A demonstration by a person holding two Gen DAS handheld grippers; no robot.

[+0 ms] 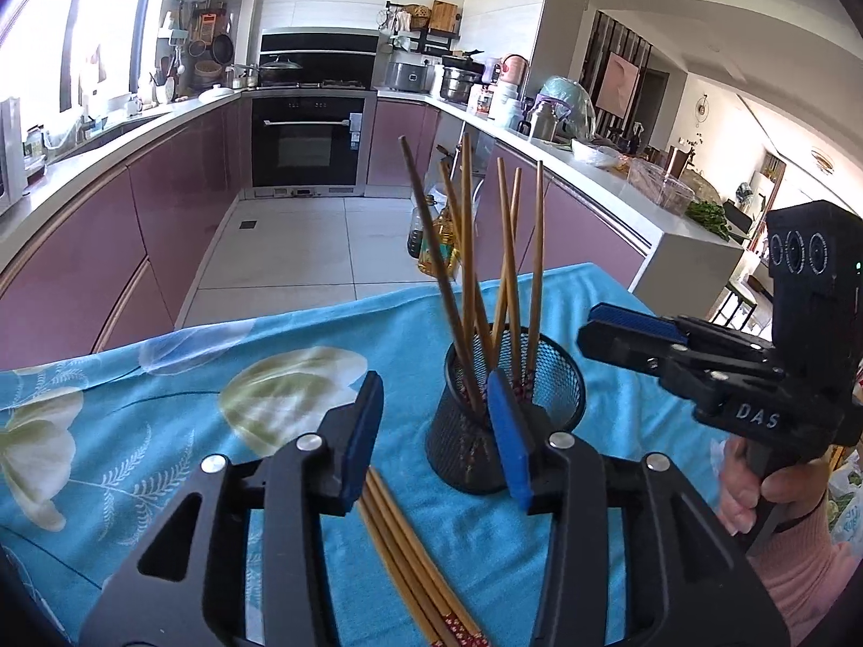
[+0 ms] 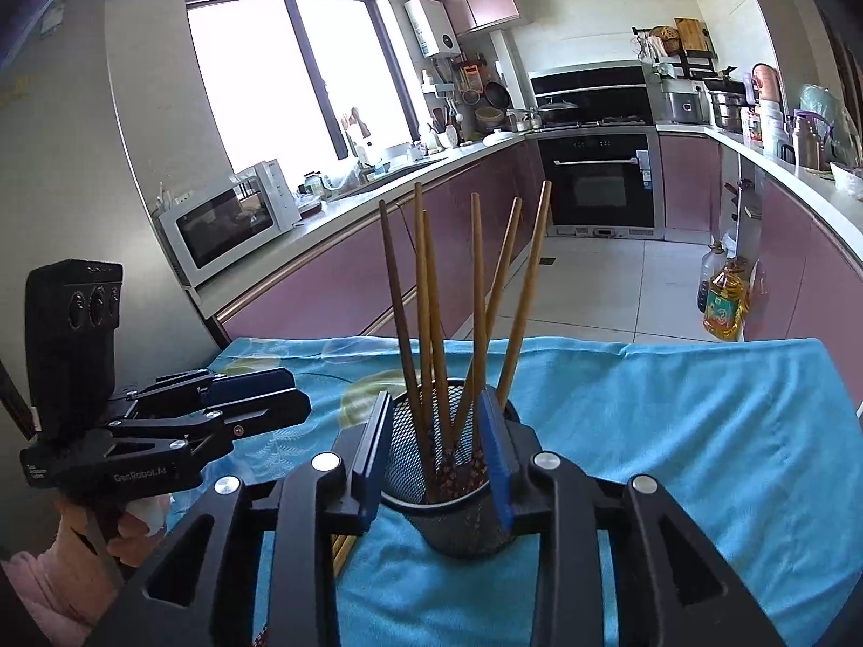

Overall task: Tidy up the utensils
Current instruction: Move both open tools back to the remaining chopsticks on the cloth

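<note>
A black mesh cup stands on the blue cloth and holds several brown chopsticks upright. More chopsticks lie flat on the cloth left of the cup. My left gripper is open and empty above those flat chopsticks, its right pad in front of the cup. My right gripper is open with a pad on each side of the cup; I cannot tell if the pads touch it. The right gripper also shows in the left wrist view, and the left gripper in the right wrist view.
The blue flowered cloth covers the table. Purple kitchen cabinets line both sides, with an oven at the far end. Oil bottles stand on the floor beyond the table's far edge. A microwave sits on the left counter.
</note>
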